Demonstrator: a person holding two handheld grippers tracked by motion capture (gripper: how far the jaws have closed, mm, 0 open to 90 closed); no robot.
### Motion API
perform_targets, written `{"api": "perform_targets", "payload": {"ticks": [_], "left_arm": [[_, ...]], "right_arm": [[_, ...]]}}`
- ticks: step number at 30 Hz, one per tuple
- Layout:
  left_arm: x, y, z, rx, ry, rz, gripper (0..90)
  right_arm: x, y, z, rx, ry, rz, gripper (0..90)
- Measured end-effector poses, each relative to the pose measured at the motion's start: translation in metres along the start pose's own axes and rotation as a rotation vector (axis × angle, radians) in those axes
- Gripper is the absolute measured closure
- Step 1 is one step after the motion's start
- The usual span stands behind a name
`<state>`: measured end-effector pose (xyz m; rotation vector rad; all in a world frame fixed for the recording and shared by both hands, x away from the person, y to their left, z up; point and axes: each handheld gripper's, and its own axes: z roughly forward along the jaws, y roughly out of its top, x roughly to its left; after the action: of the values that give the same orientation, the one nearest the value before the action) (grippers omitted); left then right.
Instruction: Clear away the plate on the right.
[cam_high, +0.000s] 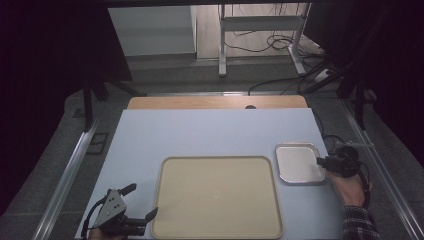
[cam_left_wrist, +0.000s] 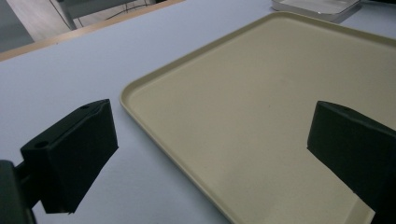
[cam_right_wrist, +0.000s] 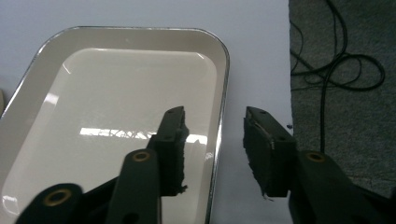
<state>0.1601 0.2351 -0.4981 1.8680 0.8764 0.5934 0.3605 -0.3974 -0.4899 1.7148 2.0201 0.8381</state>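
Right gripper (cam_right_wrist: 215, 140) straddling metal tray (cam_high: 298, 162) rim, jaws parted, not gripping; left gripper (cam_high: 142, 223) waiting released beside beige tray (cam_high: 217, 196). Nothing moved yet, seemingly.

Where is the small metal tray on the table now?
In the high view, the small metal tray lies near the table's right edge, just right of the big beige tray. The right hand-held gripper straddles its right rim.
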Motion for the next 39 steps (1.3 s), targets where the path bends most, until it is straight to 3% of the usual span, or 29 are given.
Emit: {"api": "perform_targets", "payload": {"ticks": [7,8,10,15,17,20,23,32,39], "left_arm": [[0.000,0.000,0.000,0.002,0.000,-0.002,1.3],[0.000,0.000,0.000,0.002,0.001,-0.003,1.3],[0.000,0.000,0.000,0.002,0.001,-0.002,1.3],[0.000,0.000,0.000,0.002,0.000,0.000,1.3],[0.000,0.000,0.000,0.003,0.000,0.000,1.3],[0.000,0.000,0.000,0.004,0.001,0.003,1.3],[0.000,0.000,0.000,0.004,0.001,0.004,1.3],[-0.001,0.001,0.001,0.007,0.001,0.011,1.3],[-0.001,0.001,0.001,0.007,0.000,0.012,1.3]], "right_arm": [[-0.011,0.000,0.010,0.057,0.054,0.055,80.3],[-0.012,0.000,0.013,0.074,0.086,0.089,84.4],[-0.013,0.000,0.013,0.079,0.093,0.105,85.5],[-0.022,-0.001,0.009,0.060,0.169,0.197,88.3],[-0.024,-0.001,0.006,0.053,0.157,0.208,88.1],[-0.026,-0.002,0.003,0.028,0.183,0.237,88.1],[-0.024,-0.001,0.000,0.010,0.196,0.248,87.9],[-0.013,0.001,-0.006,-0.002,0.226,0.216,87.7],[-0.004,0.001,-0.011,-0.024,0.261,0.217,87.8]]}}
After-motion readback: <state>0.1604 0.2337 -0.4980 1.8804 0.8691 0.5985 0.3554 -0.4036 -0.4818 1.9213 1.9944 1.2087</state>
